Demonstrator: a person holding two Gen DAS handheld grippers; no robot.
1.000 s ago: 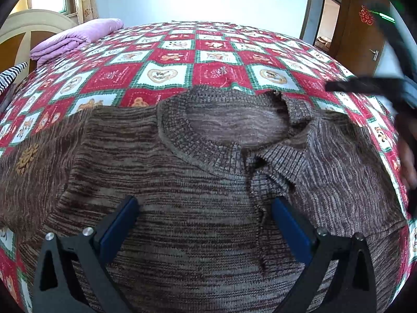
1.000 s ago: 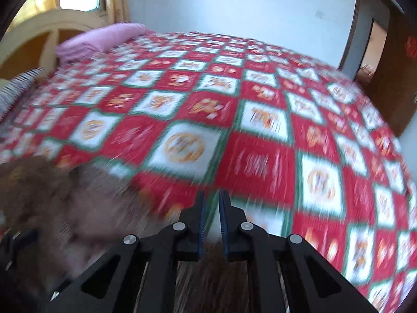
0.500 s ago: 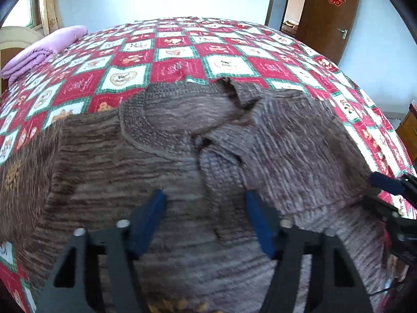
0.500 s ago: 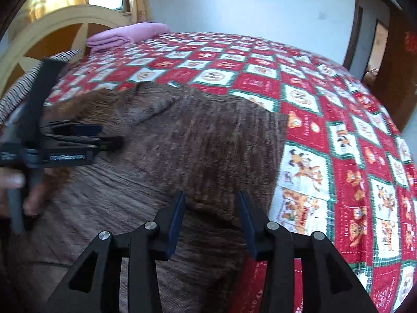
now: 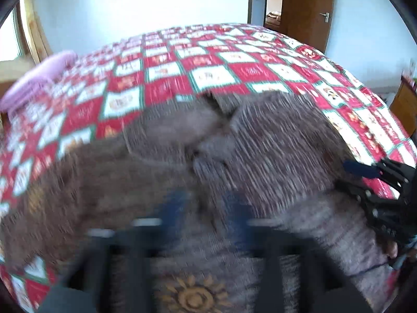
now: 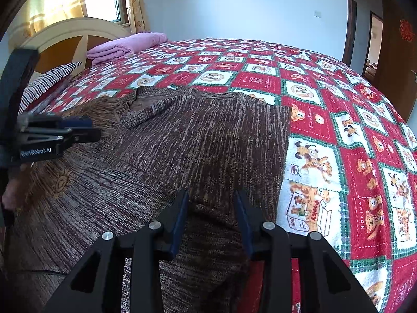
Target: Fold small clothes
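brown marled knit sweater (image 6: 198, 140), sleeve folded across chest | flat on bed (image 6: 325, 120), neck toward pink blanket (image 6: 127, 44) | left claw (image 5: 208, 208) spreading, empty | right claw (image 6: 211, 208) part-spread, narrowing, straddling knit

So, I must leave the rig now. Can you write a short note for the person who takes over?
Left tool: open, jaws just been opening, above the chest of the sweater; nothing gripped, though the picture is blurred.
Right tool: open, jaws just been closing a little; a fold of the lower hem lies between them, not pinched.
The sweater lies on the checked bedspread, collar at the far end.
Done: the right tool's side looks folded in.
Left to do: fold the other side in, then hem to collar.
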